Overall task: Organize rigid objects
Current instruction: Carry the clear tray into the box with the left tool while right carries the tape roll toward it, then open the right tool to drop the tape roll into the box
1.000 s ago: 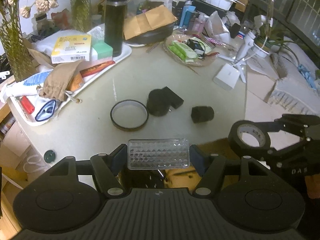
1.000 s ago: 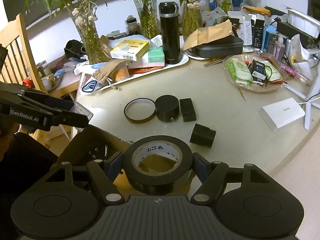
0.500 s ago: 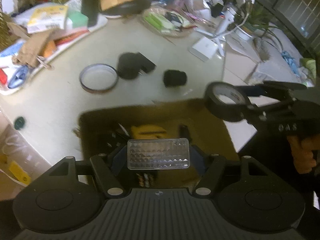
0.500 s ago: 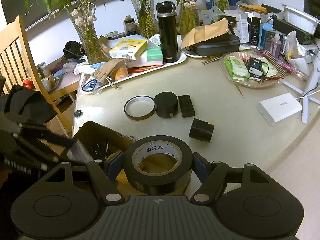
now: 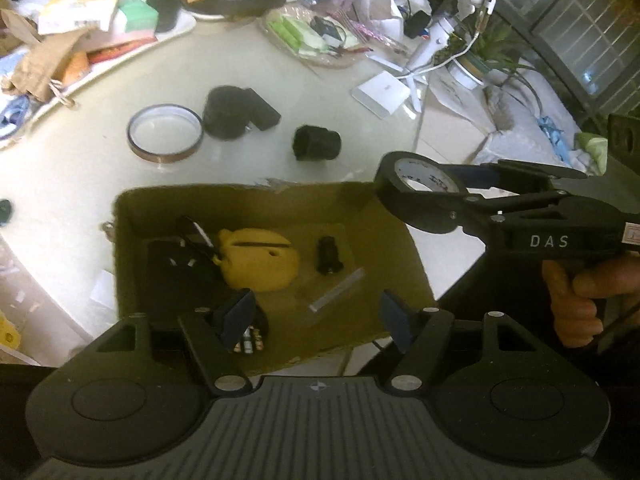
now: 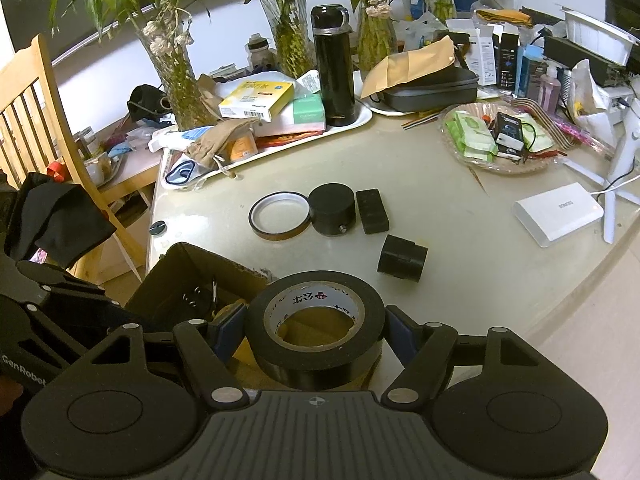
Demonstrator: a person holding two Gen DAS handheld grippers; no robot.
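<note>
held a wide black roll of tape (image 6: 316, 330) between the blue pads of the right gripper (image 6: 316, 332), pads pressed on both sides of the roll, over the right rim of an open brown cardboard box (image 5: 404, 248) at the near edge of the pale round table (image 5: 80, 168). hung the left gripper (image 5: 316, 318) over the same box, jaws apart with nothing between them, just opened a little further. inside the box: a yellow rubbery case (image 5: 260, 258), a small black cylinder part (image 5: 329, 255), a clear flat plastic strip (image 5: 338, 290) and some dark pieces at the left. out on the table beyond the box: a thin amber tape ring (image 6: 280, 216), a squat black round puck (image 6: 333, 208) touching it, a black rectangular block (image 6: 373, 211) just beside, and a short black tube (image 6: 402, 263) lying apart, nearer the box.
</note>
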